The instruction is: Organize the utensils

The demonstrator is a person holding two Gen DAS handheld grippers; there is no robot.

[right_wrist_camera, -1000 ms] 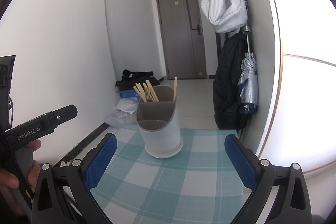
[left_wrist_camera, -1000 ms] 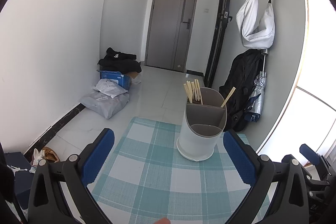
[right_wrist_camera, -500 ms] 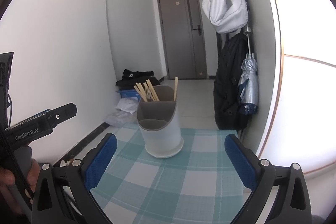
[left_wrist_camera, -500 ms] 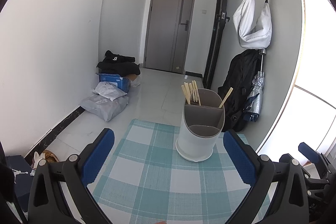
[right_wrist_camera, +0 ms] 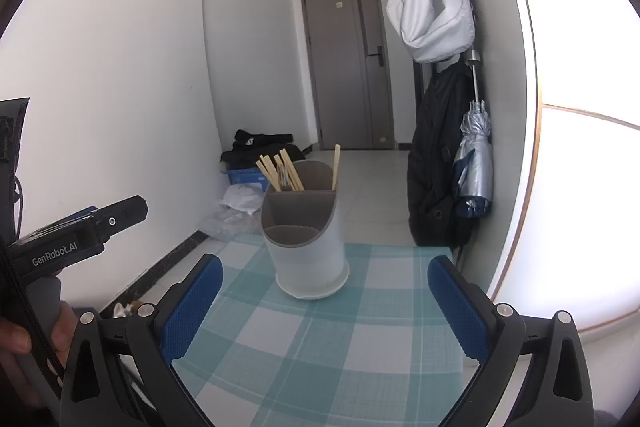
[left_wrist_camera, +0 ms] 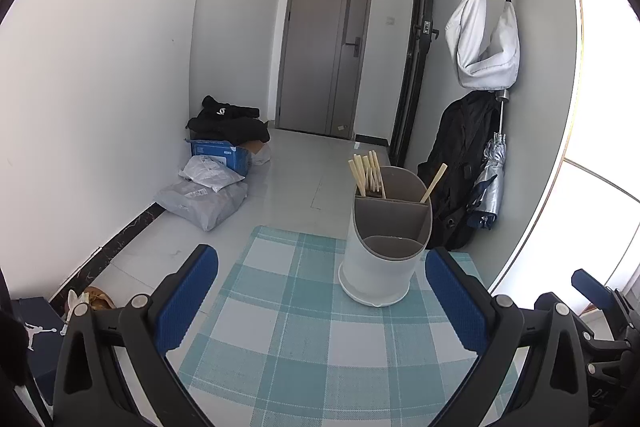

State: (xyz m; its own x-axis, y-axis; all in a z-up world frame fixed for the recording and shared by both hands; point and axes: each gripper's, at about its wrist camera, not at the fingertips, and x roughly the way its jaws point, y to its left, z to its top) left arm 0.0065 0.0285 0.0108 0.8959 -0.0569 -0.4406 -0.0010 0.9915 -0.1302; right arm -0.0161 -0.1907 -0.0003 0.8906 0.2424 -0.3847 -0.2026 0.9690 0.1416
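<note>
Apparently the sorting is nearly done: both the left gripper (left_wrist_camera: 320, 301) and right gripper (right_wrist_camera: 325, 301) hover with jaws released and empty before the utensil holder (left_wrist_camera: 386, 243), whose chopsticks (left_wrist_camera: 366, 173) stand in its rear compartments, so next I would only look for remaining pieces.

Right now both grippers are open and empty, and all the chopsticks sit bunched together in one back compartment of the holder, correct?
Not quite. Both the left gripper and right gripper are open and empty, but the chopsticks are split: a bunch in one back compartment of the holder, a single chopstick in the other. The right wrist view shows it.

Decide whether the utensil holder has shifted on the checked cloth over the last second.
No. The utensil holder sits on the same squares of the checked cloth as before; only the cameras drifted slightly.
</note>
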